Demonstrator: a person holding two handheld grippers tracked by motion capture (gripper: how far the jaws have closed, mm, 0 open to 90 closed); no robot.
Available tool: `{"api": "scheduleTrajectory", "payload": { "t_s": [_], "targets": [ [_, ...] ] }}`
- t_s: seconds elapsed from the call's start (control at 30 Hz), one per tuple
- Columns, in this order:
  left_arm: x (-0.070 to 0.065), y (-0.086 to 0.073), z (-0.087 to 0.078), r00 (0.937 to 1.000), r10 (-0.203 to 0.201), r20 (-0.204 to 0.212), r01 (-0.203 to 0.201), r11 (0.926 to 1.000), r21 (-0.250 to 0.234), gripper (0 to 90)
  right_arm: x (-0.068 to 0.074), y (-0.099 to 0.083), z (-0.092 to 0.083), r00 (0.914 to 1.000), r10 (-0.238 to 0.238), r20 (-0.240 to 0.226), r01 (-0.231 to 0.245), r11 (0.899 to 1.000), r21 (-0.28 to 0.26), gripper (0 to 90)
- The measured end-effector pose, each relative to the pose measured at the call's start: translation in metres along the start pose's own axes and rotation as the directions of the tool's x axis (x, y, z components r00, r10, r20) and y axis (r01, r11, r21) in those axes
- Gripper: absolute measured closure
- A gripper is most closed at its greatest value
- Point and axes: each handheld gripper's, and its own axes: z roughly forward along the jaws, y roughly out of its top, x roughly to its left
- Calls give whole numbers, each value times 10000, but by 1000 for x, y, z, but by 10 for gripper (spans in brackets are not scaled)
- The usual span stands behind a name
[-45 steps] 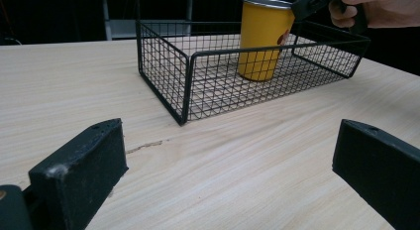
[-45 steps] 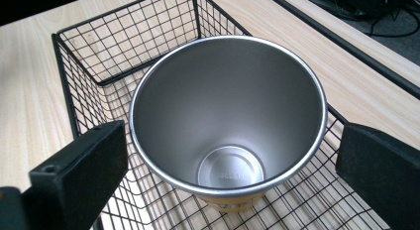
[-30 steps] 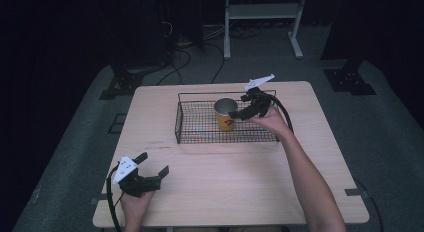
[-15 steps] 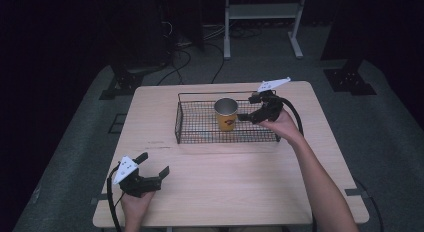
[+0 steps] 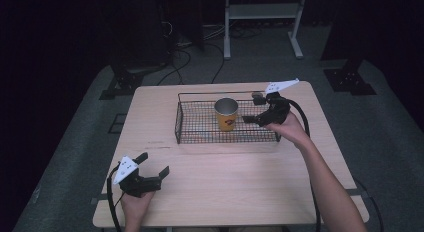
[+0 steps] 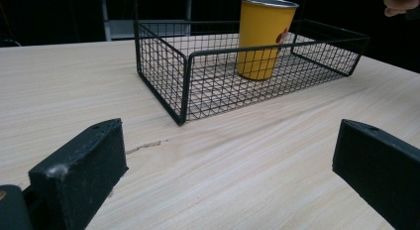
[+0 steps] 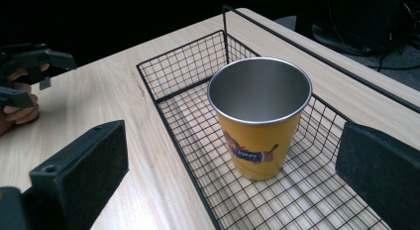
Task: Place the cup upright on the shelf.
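A yellow metal cup [image 5: 226,113] with a printed logo stands upright inside a black wire basket [image 5: 197,138] in the middle of the table. My right gripper [image 5: 252,108] hovers open over the basket's right part, a short way right of the cup and apart from it. In the right gripper view the cup [image 7: 257,121] stands ahead between the wide-open jaws of the right gripper [image 7: 228,158]. My left gripper [image 5: 153,164] rests open near the table's front left corner with nothing in it. In the left gripper view the basket [image 6: 183,86] and cup [image 6: 262,36] lie well beyond the left gripper [image 6: 228,160].
The light wooden table [image 5: 225,182] has bare room in front of and to the left of the basket. A white metal stand [image 5: 260,12] and cables [image 5: 185,47] lie on the grey floor beyond the table. A cable trails from the right gripper over the table's right side.
My right gripper has drawn back to the right, away from the cup, which stays standing in the basket. The left gripper has not moved.
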Motion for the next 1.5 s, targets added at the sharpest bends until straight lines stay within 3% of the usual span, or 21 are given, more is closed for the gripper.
{"api": "scheduleTrajectory", "payload": {
  "t_s": [1.5],
  "targets": [
    [0,0,0,10000,62,-20,-62,9999,82,0,19,-60,-36,9985,350,-424,-364,9988,-327,0]
  ]
}}
